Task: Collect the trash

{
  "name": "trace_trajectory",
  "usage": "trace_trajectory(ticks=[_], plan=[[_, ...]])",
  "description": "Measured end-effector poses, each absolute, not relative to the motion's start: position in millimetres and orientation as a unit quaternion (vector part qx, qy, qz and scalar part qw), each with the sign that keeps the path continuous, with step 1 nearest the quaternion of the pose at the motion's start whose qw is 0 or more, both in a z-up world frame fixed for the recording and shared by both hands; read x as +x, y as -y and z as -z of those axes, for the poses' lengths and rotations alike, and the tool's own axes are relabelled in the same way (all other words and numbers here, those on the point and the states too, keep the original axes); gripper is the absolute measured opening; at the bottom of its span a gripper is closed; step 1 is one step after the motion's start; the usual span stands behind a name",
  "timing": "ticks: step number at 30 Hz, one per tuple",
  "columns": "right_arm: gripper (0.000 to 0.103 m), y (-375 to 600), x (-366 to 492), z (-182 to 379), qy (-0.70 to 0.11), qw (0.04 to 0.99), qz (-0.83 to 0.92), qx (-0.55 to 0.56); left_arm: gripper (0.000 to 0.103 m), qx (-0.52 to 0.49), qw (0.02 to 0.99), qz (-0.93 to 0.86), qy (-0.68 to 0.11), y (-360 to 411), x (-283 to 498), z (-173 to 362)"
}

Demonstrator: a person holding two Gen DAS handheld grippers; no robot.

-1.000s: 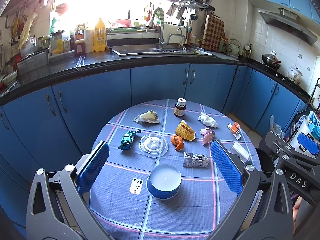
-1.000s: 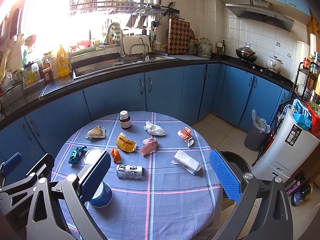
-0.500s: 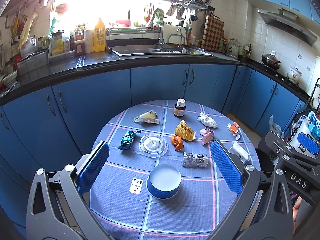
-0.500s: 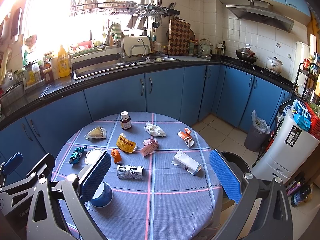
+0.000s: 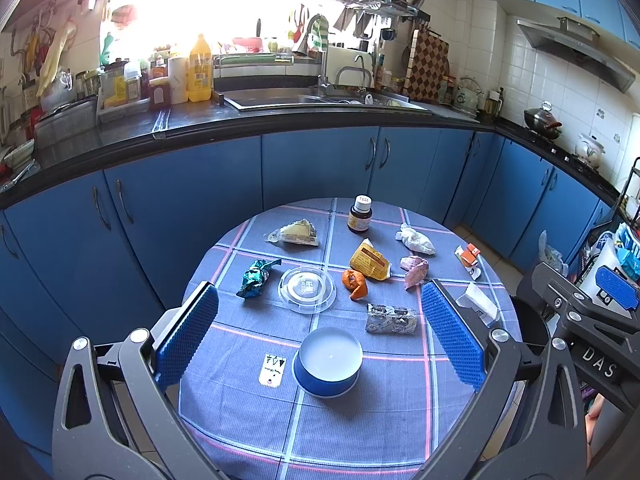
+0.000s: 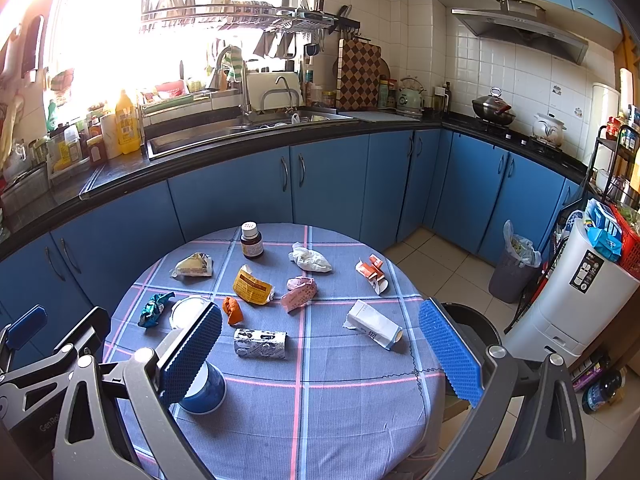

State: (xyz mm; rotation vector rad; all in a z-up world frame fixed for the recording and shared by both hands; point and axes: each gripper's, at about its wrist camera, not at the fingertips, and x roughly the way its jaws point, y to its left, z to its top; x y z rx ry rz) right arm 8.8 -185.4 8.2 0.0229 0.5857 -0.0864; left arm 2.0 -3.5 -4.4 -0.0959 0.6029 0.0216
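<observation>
Trash scattered over round table [image 5: 256, 432] — teal wrapper [image 5: 256, 279] at 10 o'clock, orange peel [image 5: 355, 284] centre, crumpled foil pack [image 5: 391, 319] at 3 o'clock of blue bowl [image 5: 328, 364]. Left gripper [image 5: 320, 340] and right gripper [image 6: 320, 356] both spread wide, holding nothing — above near edge. White carton [image 6: 373, 329] lies between right fingers.

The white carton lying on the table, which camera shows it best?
The right wrist view: the white carton lies in full, unobstructed, between the fingers of the right hand-held gripper. In the left wrist view the carton sits near the table's right edge, partly hidden behind a finger of the left hand-held gripper.
</observation>
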Motion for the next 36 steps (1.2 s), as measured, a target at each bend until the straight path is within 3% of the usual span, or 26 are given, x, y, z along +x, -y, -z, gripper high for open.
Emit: trace_trajectory(ticks=[36], plan=[[0.096,181.5,8.4,-11.5,-0.289,0.956,0.044,0.004,0.100,-0.050,0.952,-0.008,-0.302,0.7,1.1,8.7]])
